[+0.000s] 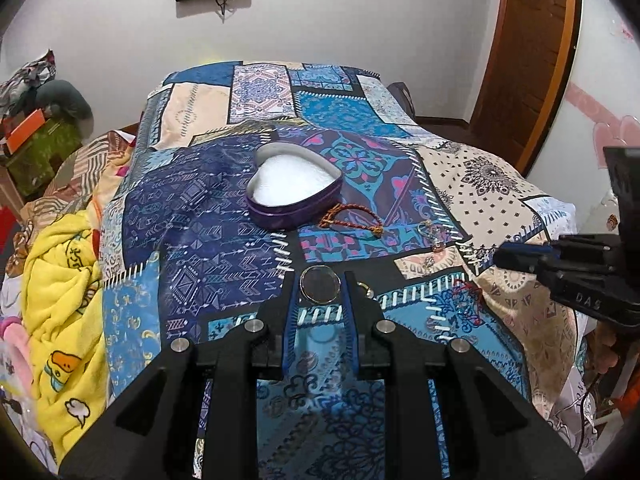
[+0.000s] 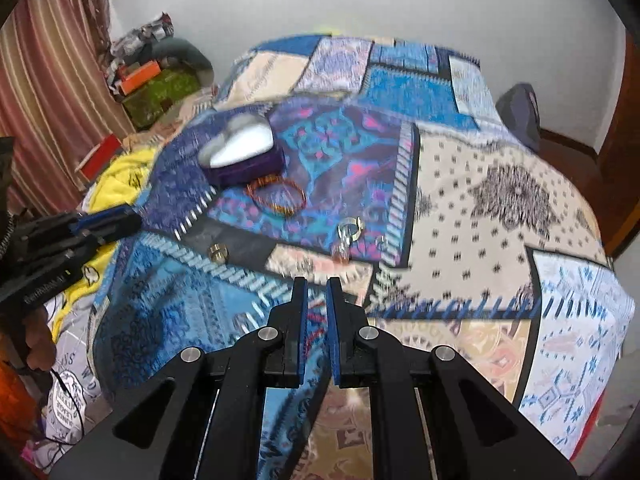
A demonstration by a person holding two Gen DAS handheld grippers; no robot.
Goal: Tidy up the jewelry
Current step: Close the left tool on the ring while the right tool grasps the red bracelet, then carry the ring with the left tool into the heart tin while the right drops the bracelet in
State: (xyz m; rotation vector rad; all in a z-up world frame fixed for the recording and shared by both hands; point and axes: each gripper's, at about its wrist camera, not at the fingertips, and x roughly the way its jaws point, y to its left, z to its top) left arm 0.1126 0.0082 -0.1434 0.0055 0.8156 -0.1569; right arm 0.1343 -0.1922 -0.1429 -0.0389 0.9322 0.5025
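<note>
Round glass-faced disc (image 1: 321, 283) pinched between the left claw (image 1: 320, 286) fingertips, low over the patchwork bedspread (image 1: 200, 208) on the bed. Just beyond — braided red-orange bracelet (image 1: 352, 220) lying flat, touching the front of the purple heart-shaped tin (image 1: 294, 188), lid off, white lining showing. Silver rings (image 2: 350, 229) and a small gold ring (image 2: 218, 253) scattered nearer the edge. Right claw (image 2: 316, 292) hovering empty, pads narrowly parted, clenched on nothing — view blurred. Yellow blanket (image 1: 60, 300) bunched beside the bed.
</note>
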